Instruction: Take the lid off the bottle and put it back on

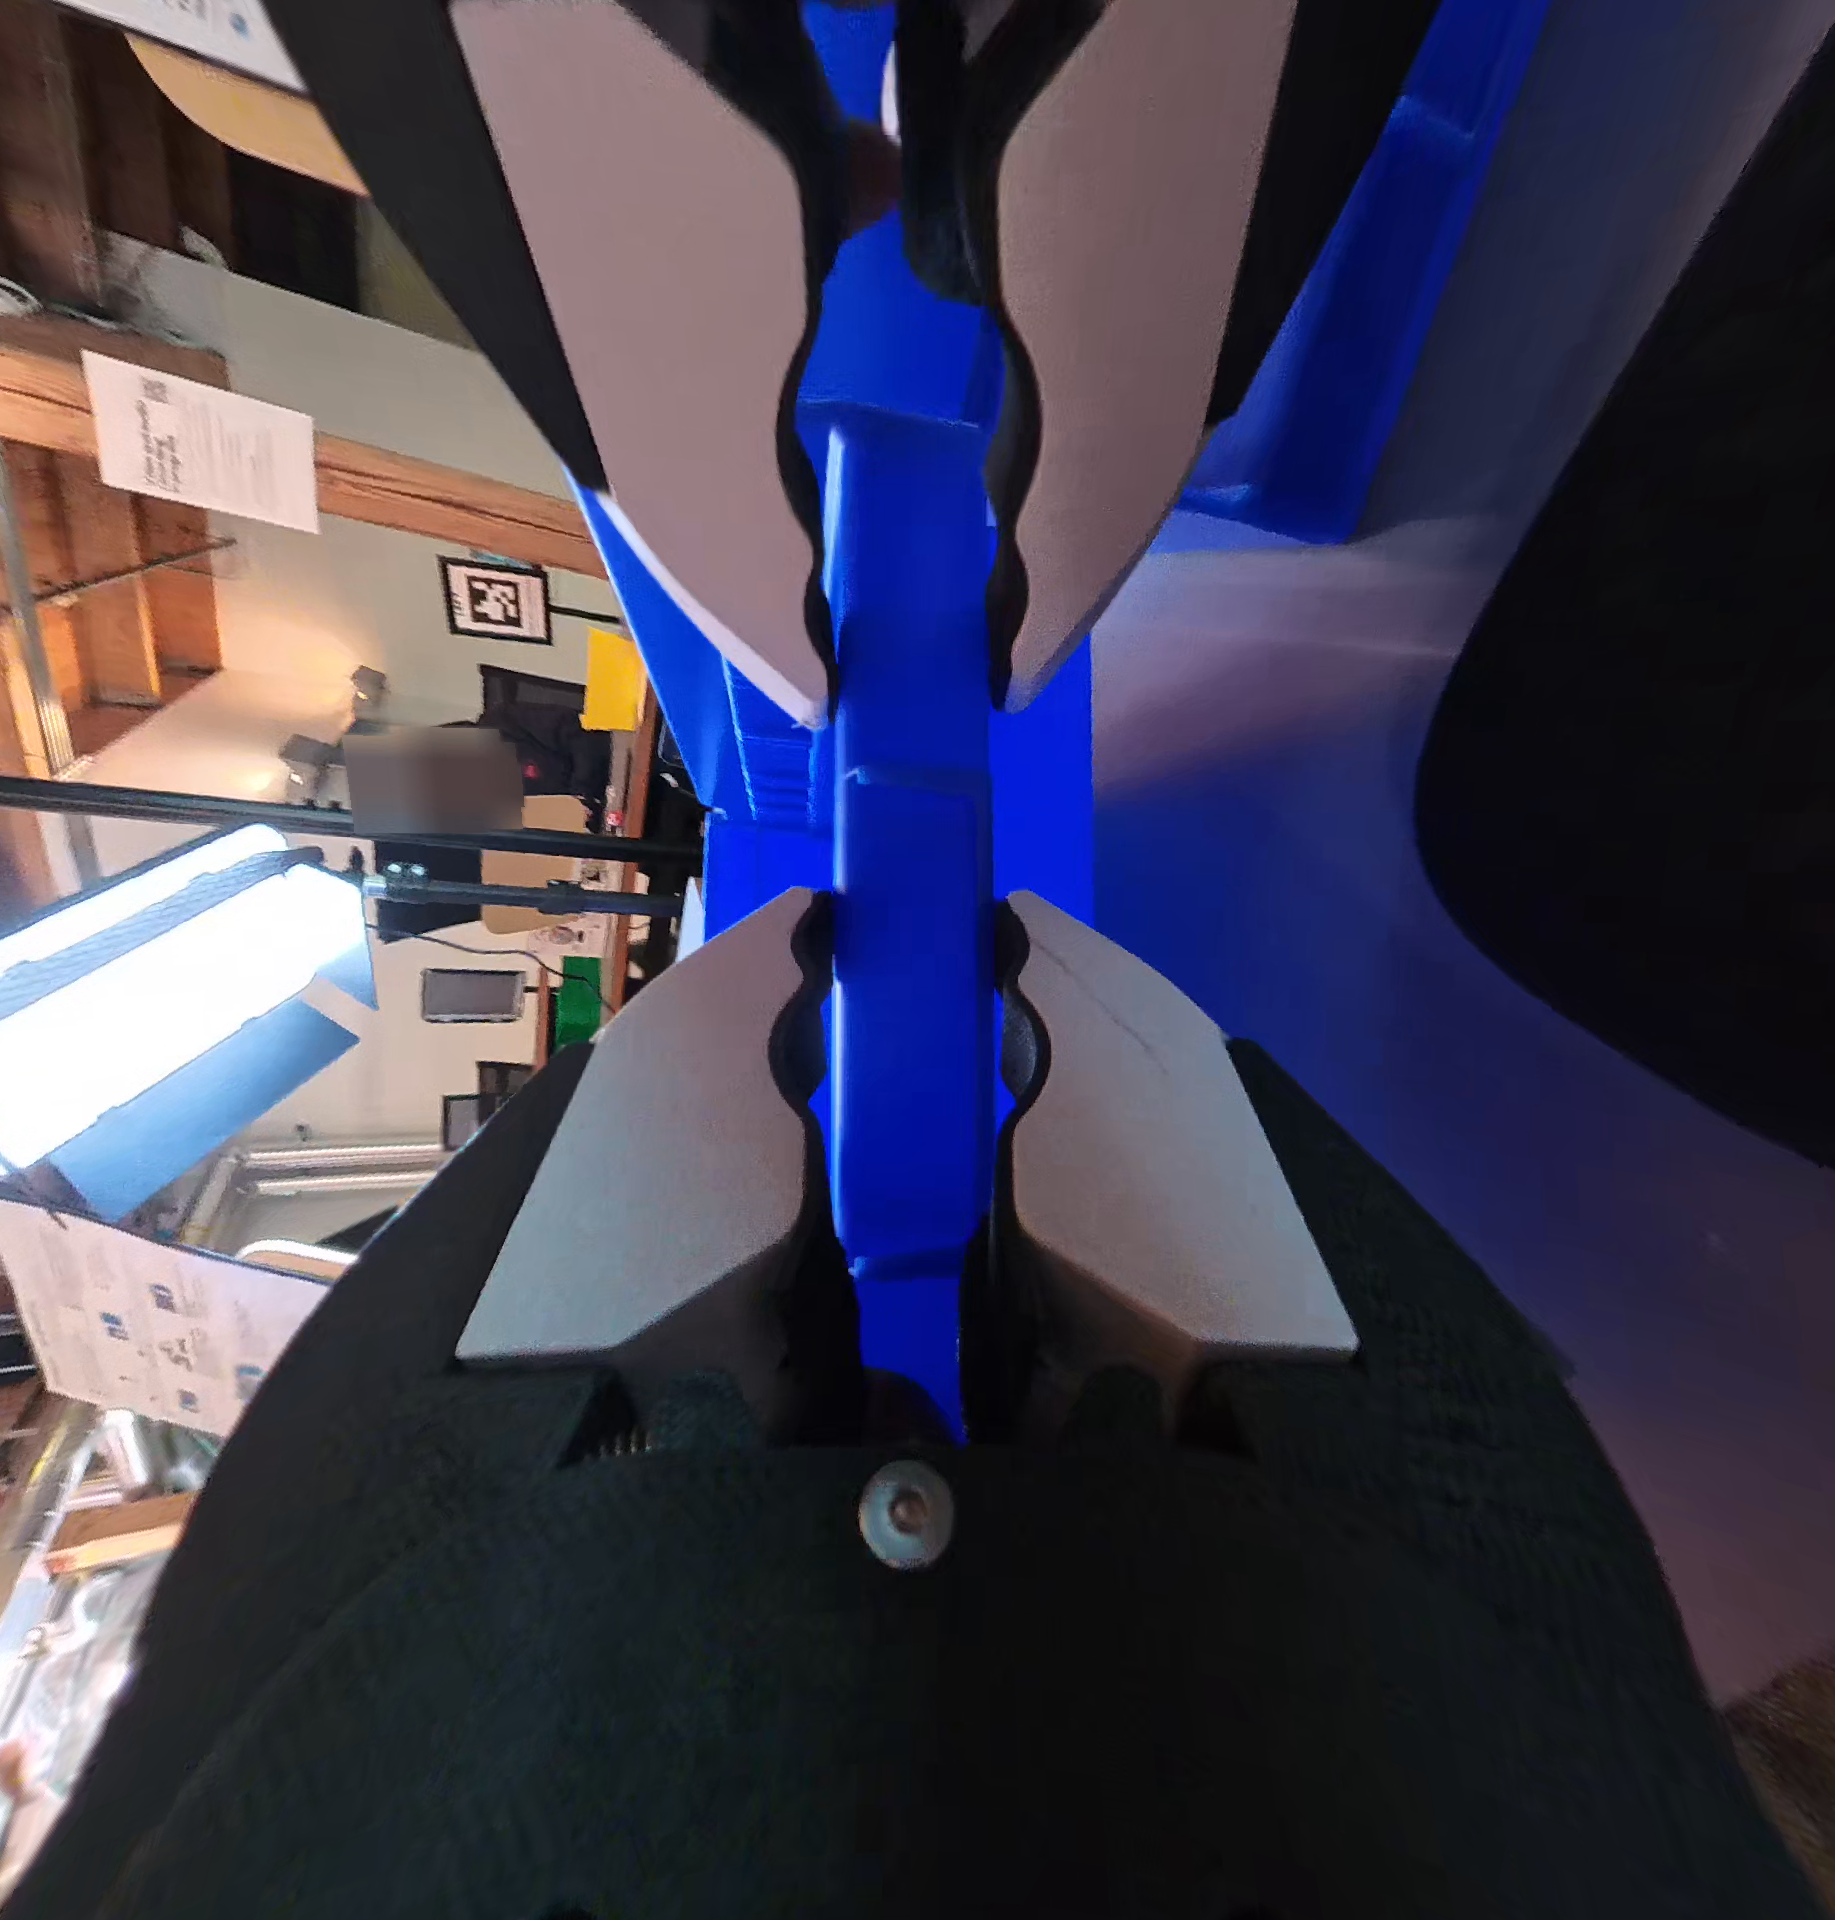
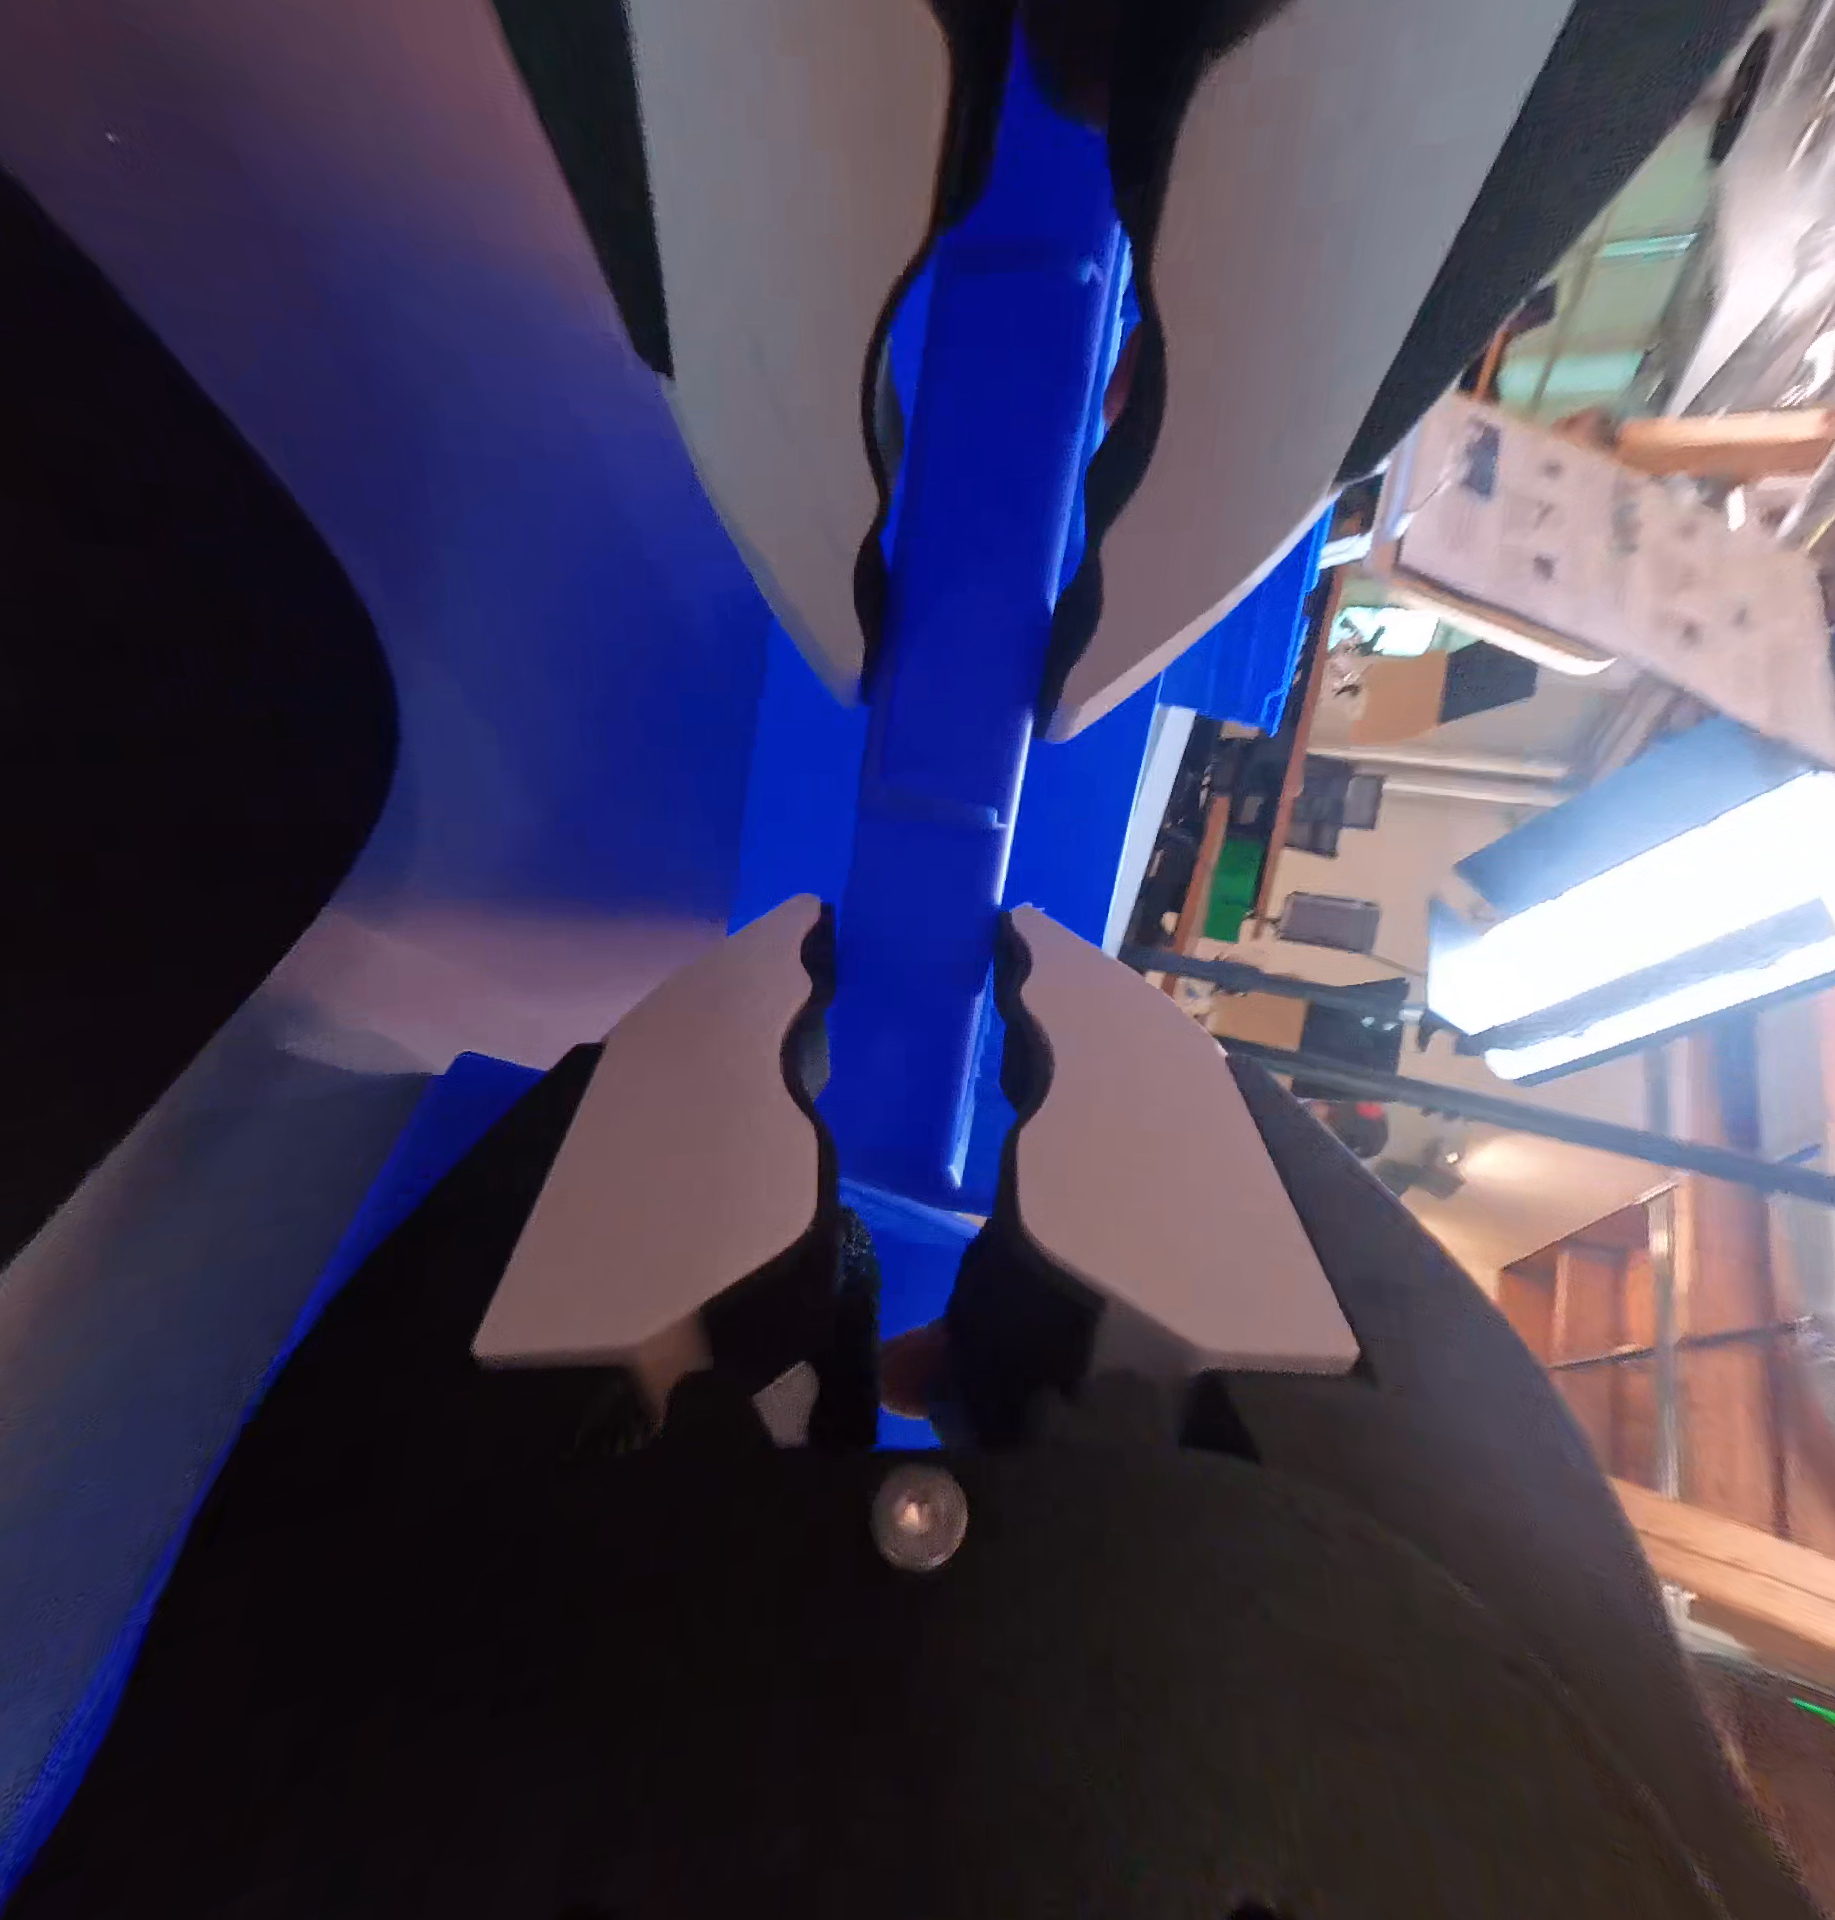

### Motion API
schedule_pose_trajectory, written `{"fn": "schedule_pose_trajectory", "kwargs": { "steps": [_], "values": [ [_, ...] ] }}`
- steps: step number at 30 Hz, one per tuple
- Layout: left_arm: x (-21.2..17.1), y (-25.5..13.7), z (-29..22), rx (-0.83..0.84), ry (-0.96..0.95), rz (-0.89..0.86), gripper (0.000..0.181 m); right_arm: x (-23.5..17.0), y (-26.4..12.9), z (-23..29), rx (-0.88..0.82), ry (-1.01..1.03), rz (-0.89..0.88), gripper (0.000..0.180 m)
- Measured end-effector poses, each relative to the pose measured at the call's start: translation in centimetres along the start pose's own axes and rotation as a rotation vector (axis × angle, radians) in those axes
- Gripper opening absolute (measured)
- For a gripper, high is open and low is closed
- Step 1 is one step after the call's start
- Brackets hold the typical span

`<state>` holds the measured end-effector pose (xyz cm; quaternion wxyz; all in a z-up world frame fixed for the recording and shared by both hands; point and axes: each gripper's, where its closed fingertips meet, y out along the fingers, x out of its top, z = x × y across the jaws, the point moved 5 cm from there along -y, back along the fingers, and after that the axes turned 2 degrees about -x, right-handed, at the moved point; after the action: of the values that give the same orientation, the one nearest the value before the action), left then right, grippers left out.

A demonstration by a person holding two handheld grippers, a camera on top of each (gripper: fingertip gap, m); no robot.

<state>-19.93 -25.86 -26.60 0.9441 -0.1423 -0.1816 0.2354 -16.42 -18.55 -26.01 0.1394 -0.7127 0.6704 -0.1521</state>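
Note:
Both views are tilted sideways and very close up. A blue bar-shaped handle (image 1: 908,810) of the blue lid (image 1: 1308,364) runs down the middle of each view. My left gripper (image 1: 908,899) is shut on this bar from one end. My right gripper (image 1: 913,712) faces it, tip to tip, and is shut on the same bar. In the right wrist view my right gripper (image 2: 913,906) holds the bar (image 2: 934,821) and the left gripper (image 2: 954,715) is opposite. A pale rounded surface (image 1: 1287,748) beside the blue part may be the bottle; its body is mostly hidden.
A large dark shape (image 1: 1671,831) fills one side past the pale surface. Behind is a room: a bright light panel (image 1: 144,987) on a black pole (image 1: 269,821), wooden beams (image 1: 425,499), paper sheets and a square black-and-white marker (image 1: 497,603) on the wall. Left and right tips are no more than a few centimetres apart. The large dark shape (image 1: 1671,831) is about equally far from each gripper, around 10 cm.

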Motion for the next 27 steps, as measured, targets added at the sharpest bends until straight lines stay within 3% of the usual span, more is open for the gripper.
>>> {"fn": "schedule_pose_trajectory", "kwargs": {
  "steps": [5, 8, 15, 20, 27],
  "values": [
    [-2.8, -1.1, -0.5, -0.05, -0.053, 0.154, 0.061, 0.4, 0.2, 0.6, -0.108, -0.131, 0.009, 0.027],
    [-4.1, -1.2, -2.1, -0.158, -0.152, 0.188, 0.035, 1.0, 0.5, 1.1, -0.155, -0.215, 0.017, 0.027],
    [-3.1, -1.4, -1.4, 0.022, -0.105, 0.172, 0.034, 0.9, -0.6, 0.6, -0.289, -0.314, 0.08, 0.026],
    [1.2, -2.3, 1.9, 0.129, -0.046, 0.073, 0.033, -0.4, -4.8, -2.0, -0.415, -0.285, 0.156, 0.027],
    [13.1, 0.1, 4.1, 0.154, 0.107, -0.184, 0.032, -6.9, -15.0, -2.0, -0.496, -0.171, 0.387, 0.027]
  ]
}}
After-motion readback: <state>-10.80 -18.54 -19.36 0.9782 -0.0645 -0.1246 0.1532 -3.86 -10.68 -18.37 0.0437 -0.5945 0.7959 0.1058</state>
